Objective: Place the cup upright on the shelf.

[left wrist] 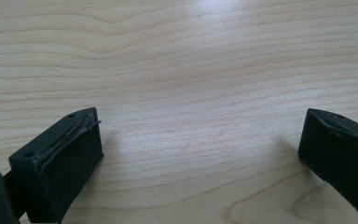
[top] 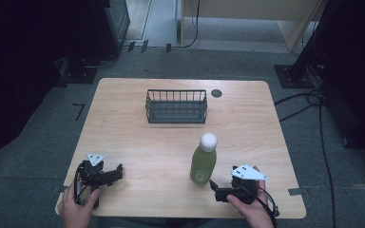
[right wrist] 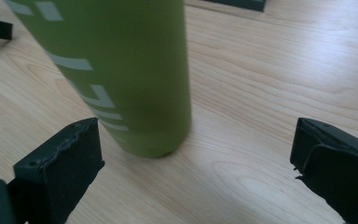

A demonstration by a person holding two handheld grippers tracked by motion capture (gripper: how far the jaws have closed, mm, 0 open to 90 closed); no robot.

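Green bottle (top: 203, 164) upright on the wooden table (top: 138, 142), lower right of centre in the high view. Matte olive-green body, slim neck, rounded white cap at the top. Pale grey lettering down the side, seen in the right gripper view (right wrist: 121, 70), too cropped to read. Base flat on the wood.

Right gripper (top: 217, 186) just beside the bottle, at its lower right in the high view, held by a hand (top: 249, 209). 2 jaws spread wide, nothing between them; bottle ahead of the gap, nearer the left jaw, not touching either.

Left gripper (top: 116, 172) at lower left of the high view, well apart from the bottle, held by the other hand (top: 78, 209). Jaws spread wide over bare wood.

Dark wire basket (top: 176, 106) at upper centre of the table, well apart from the bottle.
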